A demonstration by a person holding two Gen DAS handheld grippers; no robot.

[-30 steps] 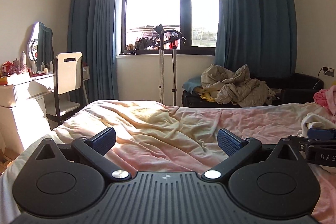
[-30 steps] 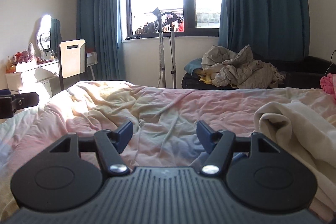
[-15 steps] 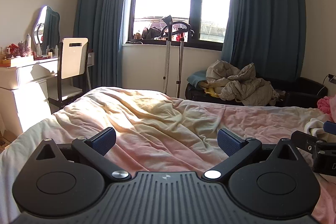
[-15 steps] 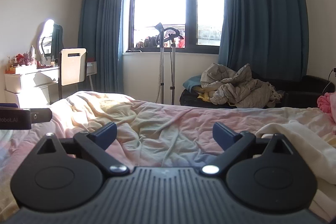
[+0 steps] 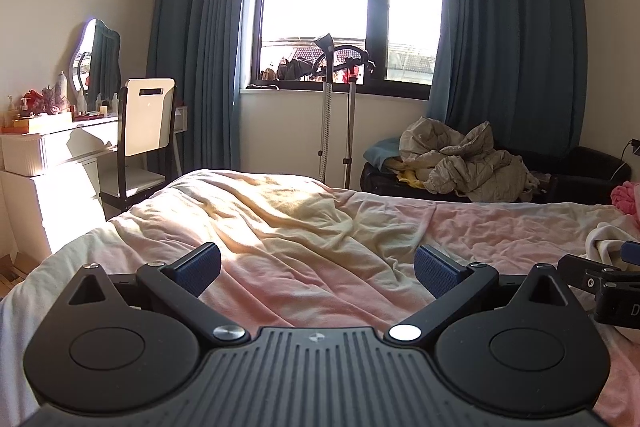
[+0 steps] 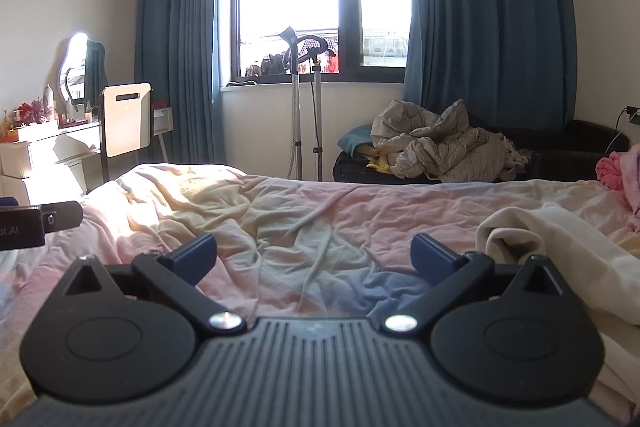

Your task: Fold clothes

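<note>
Your left gripper (image 5: 318, 265) and right gripper (image 6: 314, 255) both gape wide, holding nothing (above the bed (image 6: 320, 211)). A cream garment (image 6: 560, 251), perhaps a sweater, lies just beside the right one.

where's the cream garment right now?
The cream garment lies bunched on the bed, right of the open right gripper in the right wrist view; only its edge shows far right in the left wrist view.

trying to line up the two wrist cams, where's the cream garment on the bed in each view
Left wrist: cream garment only peeks in at the far right edge, behind the right gripper's dark body.
Right wrist: cream garment fills the lower right, beside the right finger of the open right gripper.
Shared landmark: garment steamer stand below the window.
</note>
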